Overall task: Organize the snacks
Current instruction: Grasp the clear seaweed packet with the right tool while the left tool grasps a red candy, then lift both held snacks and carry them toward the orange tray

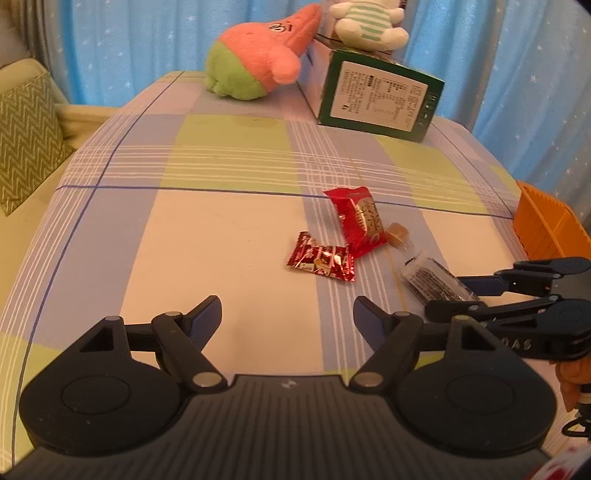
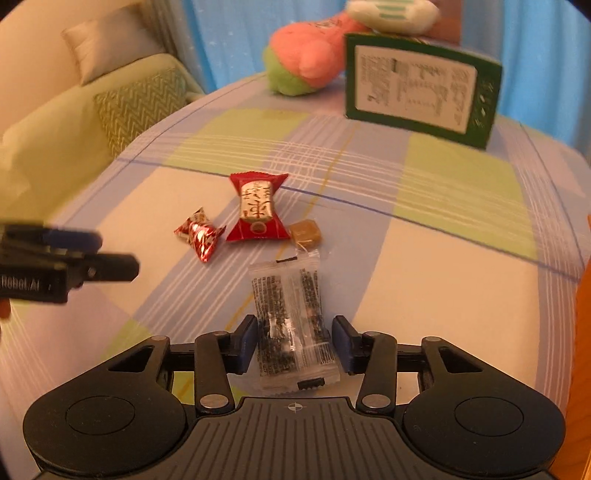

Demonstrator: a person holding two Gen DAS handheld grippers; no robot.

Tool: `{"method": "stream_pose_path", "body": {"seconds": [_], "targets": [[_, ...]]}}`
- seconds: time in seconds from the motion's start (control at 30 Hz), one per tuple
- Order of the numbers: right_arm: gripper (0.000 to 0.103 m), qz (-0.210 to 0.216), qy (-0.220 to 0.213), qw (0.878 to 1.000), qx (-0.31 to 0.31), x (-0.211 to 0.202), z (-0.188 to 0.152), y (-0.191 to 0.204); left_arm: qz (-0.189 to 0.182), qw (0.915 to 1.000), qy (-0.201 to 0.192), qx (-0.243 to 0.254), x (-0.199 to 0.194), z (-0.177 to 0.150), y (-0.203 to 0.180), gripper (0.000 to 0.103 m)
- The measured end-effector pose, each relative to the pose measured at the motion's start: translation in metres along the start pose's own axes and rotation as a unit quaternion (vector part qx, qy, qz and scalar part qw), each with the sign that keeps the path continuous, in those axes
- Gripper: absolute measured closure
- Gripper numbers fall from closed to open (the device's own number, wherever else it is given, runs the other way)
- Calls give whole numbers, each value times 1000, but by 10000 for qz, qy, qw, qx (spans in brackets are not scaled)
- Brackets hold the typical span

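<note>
Several snacks lie on the checked tablecloth. A clear packet of black seaweed lies between the pads of my right gripper, whose jaws stand just apart from its sides; the packet also shows in the left wrist view. A red packet with a white label, a small shiny red candy and a brown caramel lie beyond. My left gripper is open and empty, above bare cloth left of the snacks.
An orange basket stands at the table's right edge. A green box with a white plush on top and a pink and green plush stand at the back. A sofa with a cushion is to the left.
</note>
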State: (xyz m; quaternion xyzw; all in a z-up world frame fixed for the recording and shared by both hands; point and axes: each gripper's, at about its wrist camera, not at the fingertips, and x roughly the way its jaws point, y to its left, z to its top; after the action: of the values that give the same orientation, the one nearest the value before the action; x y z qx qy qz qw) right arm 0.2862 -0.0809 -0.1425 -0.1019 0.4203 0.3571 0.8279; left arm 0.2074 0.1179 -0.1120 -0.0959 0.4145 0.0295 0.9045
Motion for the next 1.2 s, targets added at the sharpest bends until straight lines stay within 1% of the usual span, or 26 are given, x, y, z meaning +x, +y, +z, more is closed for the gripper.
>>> {"method": "stream_pose_path", "body": {"seconds": [0.1,0.2,0.3,0.33,0.37,0.47,0.53,0.57,0.63,0.7,0.77,0.8,0.83,0.97,1.2], "targets": [[58,-171,-147,9993,-305,1,-6,13,-139,9997,-17,218,7,4,-4,27],[64,-195,-189,9996,-97,1,-8,11,-236,9980,17,586,18,8,-7,27],[64,-300,-262,9992,-55,-5,-12,10,-273,9933,79,1123,31,12,-9,27],[64,-335,-296,9990,-30,-9,-14,9,-291,9920,96,1224,36,14,-9,28],[64,-369,-328,9988,33,-11,-15,8,-336,9917,118,1237,40,16,-9,28],[64,-480,-453,9975,265,-17,-18,4,-549,9935,83,995,50,22,-6,38],[64,-558,-560,9961,400,-21,-19,2,-525,9937,35,989,56,24,-9,47],[64,-580,-594,9954,477,-22,-20,2,-498,9935,-6,1024,58,24,-11,48],[64,-598,-611,9948,549,-24,-20,2,-456,9928,-48,1108,60,25,-16,58],[64,-616,-601,9947,562,-24,-20,3,-433,9926,-50,1135,61,27,-20,64],[64,-624,-592,9944,616,-24,-21,3,-401,9923,-46,1168,61,26,-23,73],[64,-656,-593,9939,659,-24,-21,2,-343,9922,-51,1195,60,24,-24,84],[64,-662,-599,9935,713,-24,-22,2,-310,9925,-58,1183,58,23,-25,86],[64,-660,-606,9929,788,-28,-24,2,-243,9946,-45,1010,51,18,-27,87],[64,-681,-649,9918,860,-42,-27,6,-278,9961,-129,822,28,12,-31,88]]}}
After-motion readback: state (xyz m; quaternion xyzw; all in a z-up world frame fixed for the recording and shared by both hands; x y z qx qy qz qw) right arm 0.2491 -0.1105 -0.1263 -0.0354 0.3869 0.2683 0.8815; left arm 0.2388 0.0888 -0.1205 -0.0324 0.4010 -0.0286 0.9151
